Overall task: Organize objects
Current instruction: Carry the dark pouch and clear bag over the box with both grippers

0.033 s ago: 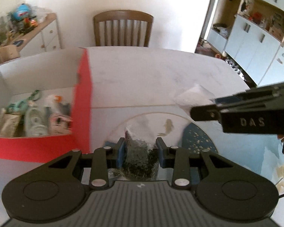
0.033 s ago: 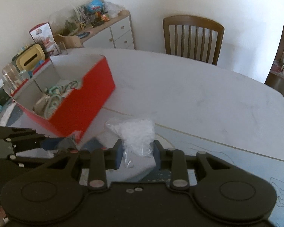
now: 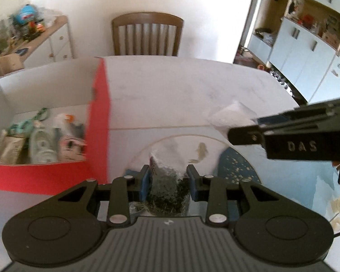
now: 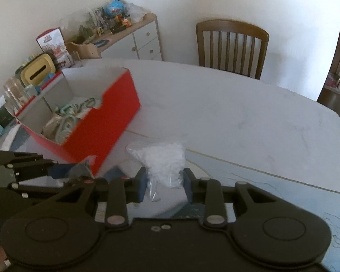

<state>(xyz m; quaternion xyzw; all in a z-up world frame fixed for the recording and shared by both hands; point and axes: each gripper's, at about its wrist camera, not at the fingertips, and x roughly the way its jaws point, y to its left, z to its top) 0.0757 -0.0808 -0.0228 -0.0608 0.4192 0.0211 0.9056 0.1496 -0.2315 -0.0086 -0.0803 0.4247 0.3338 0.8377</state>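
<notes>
Over the near end of the white table [image 4: 249, 117], I hold a small bag in each of my grippers. My left gripper [image 3: 169, 182] has its blue pads pressed against the sides of a clear bag of dark bits [image 3: 168, 188], so its jaws are pinching that bag; the bag's loose top stands up between the fingers. My right gripper [image 4: 163, 184] is clamped on a clear bag of white beads [image 4: 163, 161], whose bulging upper part rises above the pads.

In the left wrist view the right gripper reaches in from the right edge, with its white bag showing just past the tip. In the right wrist view the left gripper enters from the lower left, its tip just beside the near corner of the red box [image 4: 106, 127].

The red box [image 3: 99, 122] sits on the table to my left, open on top, with white inner walls. Several small packets [image 3: 43, 145] and a green looped item lie inside it. A wooden chair [image 3: 147, 35] stands at the far side of the table, and a cluttered sideboard [image 4: 129, 38] lines the wall beyond the box.
</notes>
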